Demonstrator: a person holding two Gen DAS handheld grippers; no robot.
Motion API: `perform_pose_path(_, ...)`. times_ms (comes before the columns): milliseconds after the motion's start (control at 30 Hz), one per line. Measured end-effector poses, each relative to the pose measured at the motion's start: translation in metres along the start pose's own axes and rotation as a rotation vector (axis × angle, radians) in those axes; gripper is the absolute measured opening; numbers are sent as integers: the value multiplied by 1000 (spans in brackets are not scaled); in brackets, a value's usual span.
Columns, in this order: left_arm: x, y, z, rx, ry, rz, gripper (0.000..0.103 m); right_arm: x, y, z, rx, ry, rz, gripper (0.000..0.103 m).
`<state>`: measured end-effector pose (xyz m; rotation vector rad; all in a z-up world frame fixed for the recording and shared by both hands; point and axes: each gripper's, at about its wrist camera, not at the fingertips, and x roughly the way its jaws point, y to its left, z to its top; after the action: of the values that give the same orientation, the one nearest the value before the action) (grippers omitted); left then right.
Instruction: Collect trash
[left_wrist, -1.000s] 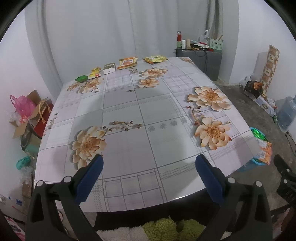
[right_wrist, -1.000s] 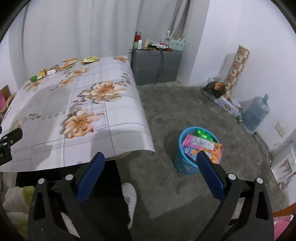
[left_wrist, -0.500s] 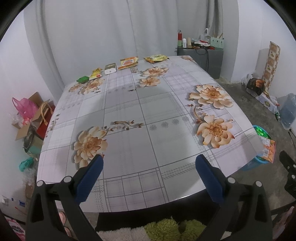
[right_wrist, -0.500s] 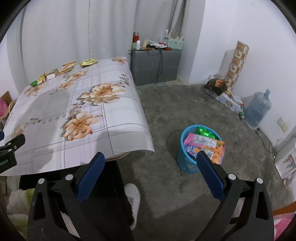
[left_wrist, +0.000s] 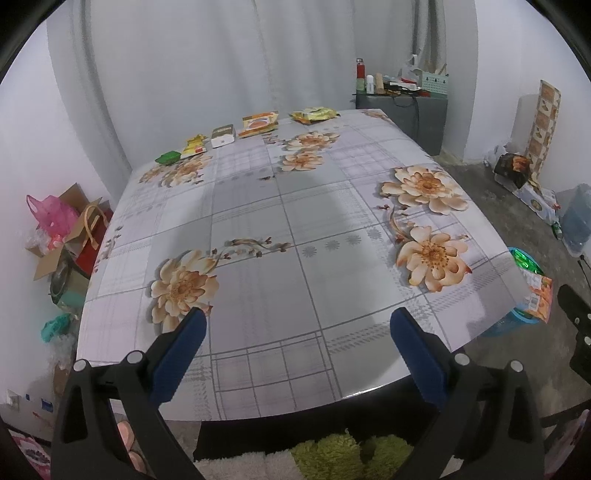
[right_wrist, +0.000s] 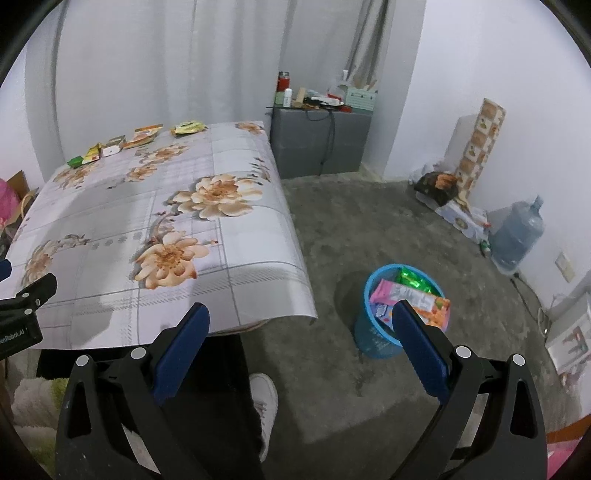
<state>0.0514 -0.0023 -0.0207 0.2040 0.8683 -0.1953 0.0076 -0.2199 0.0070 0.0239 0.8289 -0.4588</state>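
- Left gripper (left_wrist: 297, 325) hangs over the near edge of the table (left_wrist: 258, 206), fingers spread wide, nothing between them.
- Right gripper (right_wrist: 301, 321) is off to the table's right side, above the floor, also spread wide and empty.
- Trash that's on the table sits in a row along the far edge: a green packet (left_wrist: 167, 157), a yellow wrapper (left_wrist: 194, 146), a small white box (left_wrist: 223, 136), an orange snack bag (left_wrist: 259, 124) and a yellow-green bag (left_wrist: 314, 114). All well apart from both grippers.
- Blue bin (right_wrist: 380, 332) stands on the floor near the table's right corner, with a pink wrapper (right_wrist: 391, 291), a green one (right_wrist: 415, 277) and an orange pack (right_wrist: 436, 308) poking over the rim.
- A white shoe (right_wrist: 264, 400) shows on the floor below the right gripper.
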Motion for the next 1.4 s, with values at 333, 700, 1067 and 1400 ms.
perform_pose_path(333,2,10,-1,-23,7,15,98,3,12,1,-20,8,21,95)
perform_pose_path(700,5,13,-2,-34,15,24,98,4,16,2,-30,11,31,95)
perform_pose_path(1067,5,14,-2,-33,15,24,98,3,15,2,-38,5,29,95)
perform_pose_path(1400,5,14,-2,-34,15,25,98,3,14,2,-39,5,30,95)
